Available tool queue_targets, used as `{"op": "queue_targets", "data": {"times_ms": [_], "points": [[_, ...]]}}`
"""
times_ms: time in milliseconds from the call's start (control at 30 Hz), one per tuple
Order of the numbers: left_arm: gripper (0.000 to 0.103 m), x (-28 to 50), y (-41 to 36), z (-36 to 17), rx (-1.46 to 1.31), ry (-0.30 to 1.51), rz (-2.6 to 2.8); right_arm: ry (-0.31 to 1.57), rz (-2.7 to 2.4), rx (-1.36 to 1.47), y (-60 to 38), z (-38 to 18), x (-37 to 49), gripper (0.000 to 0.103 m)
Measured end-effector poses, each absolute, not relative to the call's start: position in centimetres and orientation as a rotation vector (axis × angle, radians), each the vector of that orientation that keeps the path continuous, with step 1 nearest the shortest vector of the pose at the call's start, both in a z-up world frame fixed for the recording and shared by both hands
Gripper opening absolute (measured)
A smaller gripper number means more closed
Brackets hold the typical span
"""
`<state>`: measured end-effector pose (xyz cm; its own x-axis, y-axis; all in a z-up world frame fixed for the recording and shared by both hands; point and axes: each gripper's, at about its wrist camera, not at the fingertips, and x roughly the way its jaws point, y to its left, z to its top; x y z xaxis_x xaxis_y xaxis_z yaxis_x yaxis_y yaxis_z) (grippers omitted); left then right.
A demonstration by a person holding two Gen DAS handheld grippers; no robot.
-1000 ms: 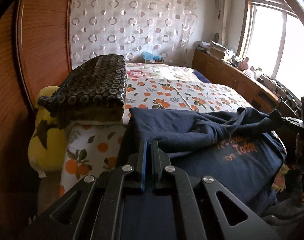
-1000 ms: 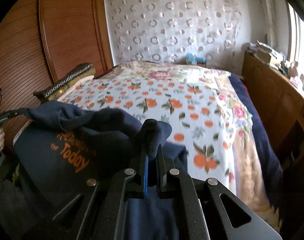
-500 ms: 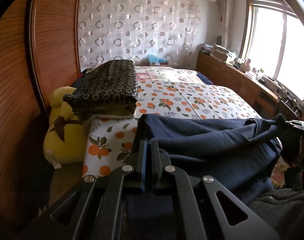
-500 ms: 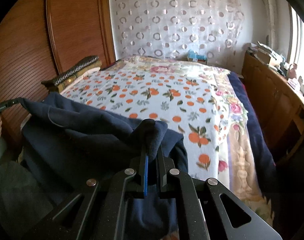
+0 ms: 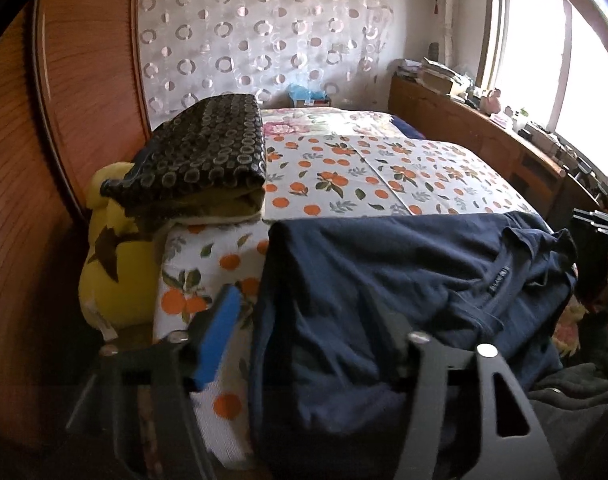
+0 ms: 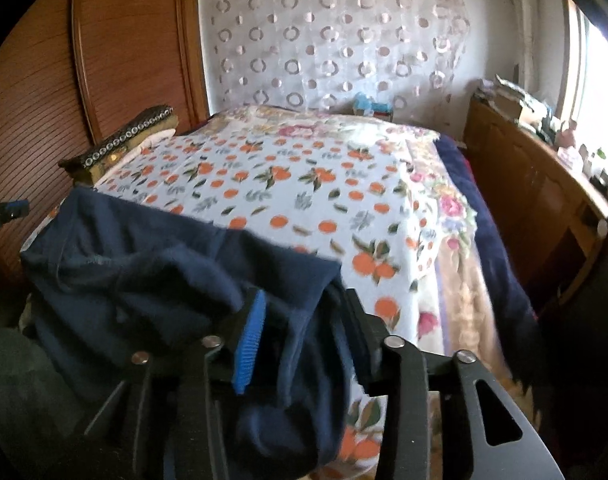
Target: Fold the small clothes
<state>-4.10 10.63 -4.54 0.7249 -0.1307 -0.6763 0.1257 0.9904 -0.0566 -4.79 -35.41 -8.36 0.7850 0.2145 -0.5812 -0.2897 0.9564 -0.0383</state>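
A navy T-shirt (image 5: pixel 384 272) lies folded over on the near edge of the bed (image 5: pixel 344 176), neck label showing, its print hidden. My left gripper (image 5: pixel 304 324) has its jaws opening. The shirt's left corner lies loose between them, and the blue pad (image 5: pixel 218 336) stands clear of the cloth. In the right wrist view the shirt (image 6: pixel 152 264) droops over the bed's corner. My right gripper (image 6: pixel 304 324) is opening too, with a hanging fold between the fingers that the blue pad (image 6: pixel 250 336) does not press. Each gripper shows at the other view's edge.
A folded dark blanket with ring pattern (image 5: pixel 200 160) sits on the bed's left side above a yellow plush toy (image 5: pixel 116 264). Wooden wardrobe doors (image 5: pixel 64 120) run along the left. A cluttered wooden sideboard (image 5: pixel 504 140) under the window lines the right. The orange-print sheet stretches beyond the shirt.
Both grippers were shut on the lifted shirt's upper corners. Their jaws have now parted and the shirt has dropped flat onto the bed's near edge, covering its print.
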Motion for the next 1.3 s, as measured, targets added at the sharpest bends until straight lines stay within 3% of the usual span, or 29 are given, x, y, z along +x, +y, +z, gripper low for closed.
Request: {"op": "queue_targets", "data": {"times_ms": [400,800,1133,1200,1300], "points": [[0.069,3.6,11.6,-7.3,0.007,0.822,-0.107,0.676,0.275,-0.102,-34.4,-11.5,2.6,0.049],[0.069,6.2,11.8,-10.4,-0.015,0.919,-0.122,0.753,0.271,-0.050,-35.1,-12.3,4.8,0.049],[0.075,6.7,11.4,-10.6,0.008,0.925,-0.118,0.756,0.276,-0.067,-34.5,-12.8,5.4,0.066],[0.073,6.7,11.3,-10.5,0.013,0.923,-0.129,0.754,0.275,-0.091,-34.3,-12.9,5.3,0.067],[0.062,6.9,10.9,-10.4,0.003,0.924,-0.165,0.755,0.282,-0.091,-34.6,-13.0,5.4,0.067]]}}
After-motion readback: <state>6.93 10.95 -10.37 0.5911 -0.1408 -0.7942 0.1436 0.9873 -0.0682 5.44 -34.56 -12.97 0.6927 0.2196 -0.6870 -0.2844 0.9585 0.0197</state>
